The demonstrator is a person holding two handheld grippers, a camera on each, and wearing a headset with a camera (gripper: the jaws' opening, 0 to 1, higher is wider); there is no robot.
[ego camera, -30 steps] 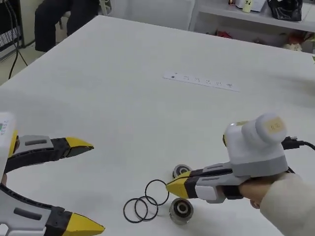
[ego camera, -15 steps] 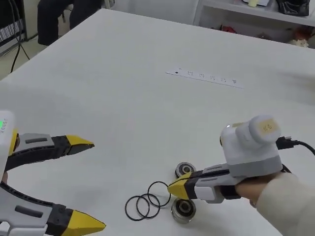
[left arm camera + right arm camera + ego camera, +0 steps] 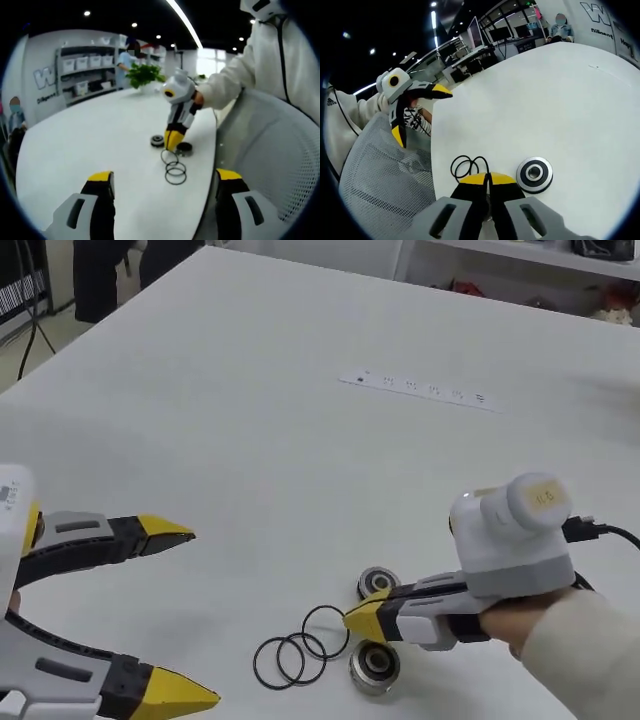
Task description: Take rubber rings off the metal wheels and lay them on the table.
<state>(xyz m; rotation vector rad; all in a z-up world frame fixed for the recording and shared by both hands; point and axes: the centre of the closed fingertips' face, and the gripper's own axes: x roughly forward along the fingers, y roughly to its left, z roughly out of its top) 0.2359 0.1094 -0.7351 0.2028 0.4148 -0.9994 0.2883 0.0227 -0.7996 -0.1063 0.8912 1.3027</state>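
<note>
Three thin black rubber rings [image 3: 297, 655] already lie flat on the white table [image 3: 250, 440]. They overlap in a loose chain just beside two small round metal wheels [image 3: 377, 582] (one farther from the person, one nearer). A good part of the job therefore looks done. Whether either wheel still wears a ring cannot be told. In the right gripper view the far wheel shows a dark outer band, which may be rubber or only the wheel's own edge. If a ring is left, it has to come off and join the three on the table; if not, the task is about finished.

The right tongs [image 3: 358, 622] have their yellow-tipped jaws pressed together with nothing visible between them. Their tip is low over the table, between the two wheels and right at the nearest ring. The left tongs [image 3: 200, 617] are spread wide and empty, well to the left of the rings. A long white power strip [image 3: 415, 390] lies farther up the table, well apart from the work.

Against the pictures from a second and half a second ago, little has changed. The rings and wheels lie as they did, the right tongs stay closed between the wheels, and the left tongs stay open. The power strip sits slightly differently in the picture (the headset camera's own drift, not a move of the strip).
</note>
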